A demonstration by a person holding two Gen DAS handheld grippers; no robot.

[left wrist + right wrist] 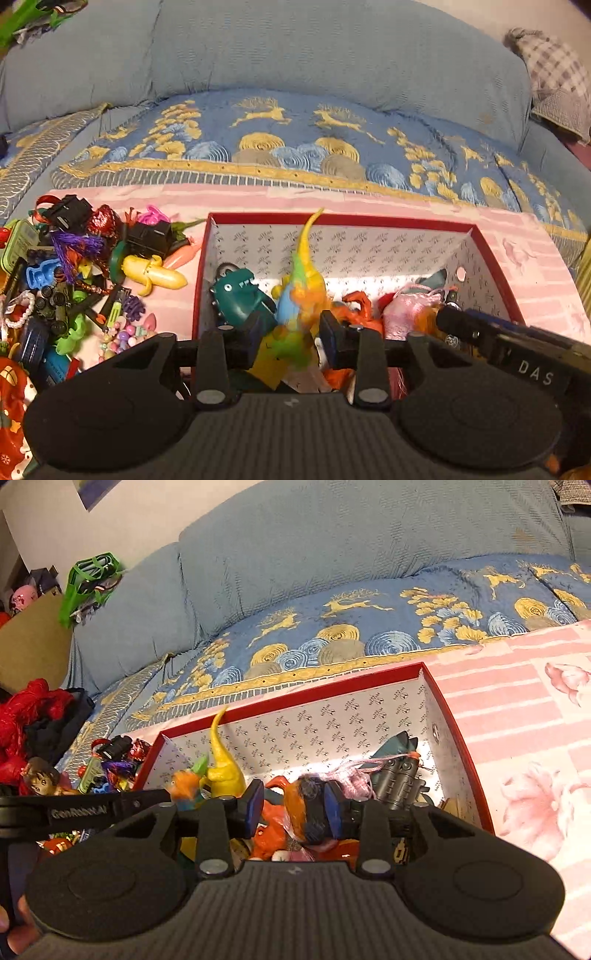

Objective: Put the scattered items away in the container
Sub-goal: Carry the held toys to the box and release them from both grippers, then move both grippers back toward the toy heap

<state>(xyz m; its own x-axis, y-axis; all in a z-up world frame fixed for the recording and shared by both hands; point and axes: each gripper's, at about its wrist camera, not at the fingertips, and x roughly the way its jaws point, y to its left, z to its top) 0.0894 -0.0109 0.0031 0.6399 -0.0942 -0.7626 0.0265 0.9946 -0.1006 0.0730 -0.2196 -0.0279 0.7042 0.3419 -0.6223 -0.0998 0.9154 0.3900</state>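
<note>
Centre of the left wrist view: left gripper (291,334) over the red box (495,266), jaws parted, multicoloured dinosaur (301,291) loose between them. Centre of the right wrist view: right gripper (293,806), jaws parted around an orange-and-black toy (308,808). Step: release. Next: withdraw both; fetch from the pile (74,273) at left.

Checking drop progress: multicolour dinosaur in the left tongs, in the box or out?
In. The multicolour dinosaur stands tail-up inside the red box, between the left tongs, whose pads show gaps around it.

Toy pile (81,280) lies left of the box (495,273).
</note>
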